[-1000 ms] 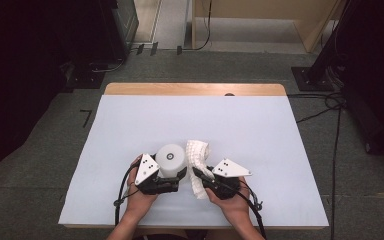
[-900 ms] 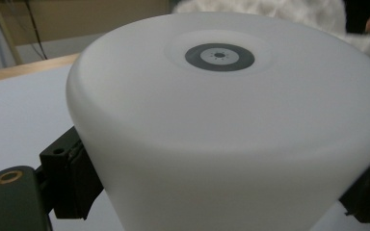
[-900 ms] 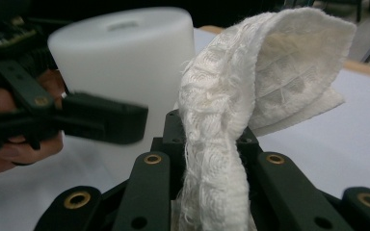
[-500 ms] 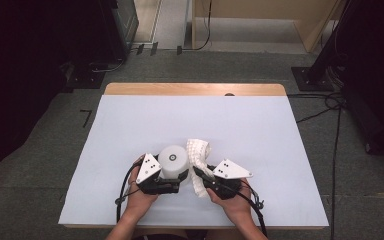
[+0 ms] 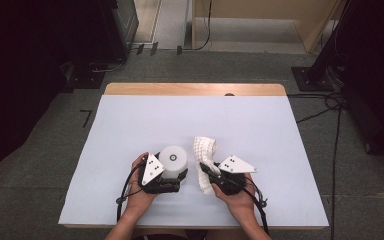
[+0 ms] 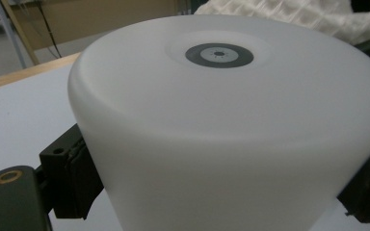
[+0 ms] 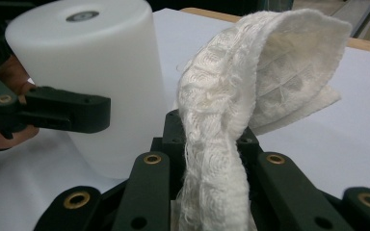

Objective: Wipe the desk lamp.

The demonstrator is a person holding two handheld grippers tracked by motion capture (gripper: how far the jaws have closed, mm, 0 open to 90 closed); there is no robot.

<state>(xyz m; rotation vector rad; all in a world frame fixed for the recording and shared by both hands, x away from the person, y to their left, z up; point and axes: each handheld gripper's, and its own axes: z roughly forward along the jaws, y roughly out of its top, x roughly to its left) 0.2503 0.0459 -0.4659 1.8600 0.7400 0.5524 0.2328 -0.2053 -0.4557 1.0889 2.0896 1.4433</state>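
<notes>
A white plastic cylinder (image 5: 174,159) with a small grey disc on top stands upright on the white table cover (image 5: 130,125), near the front. My left gripper (image 5: 171,173) is shut on it, one black jaw on each side of its lower wall. In the left gripper view the cylinder (image 6: 221,120) rises close up between the jaws. Just to its right, my right gripper (image 5: 206,171) is shut on a white woven cloth (image 5: 203,152). That cloth (image 7: 231,110) stands up from the jaws and folds over at the top. The cylinder (image 7: 91,72) stands beside the cloth without touching it.
A wooden table edge (image 5: 195,89) shows along the far side of the cover. Beyond the table, cables (image 5: 325,107) lie on the grey floor, with dark equipment at both sides. A hand (image 5: 140,200) holds each gripper at the front edge.
</notes>
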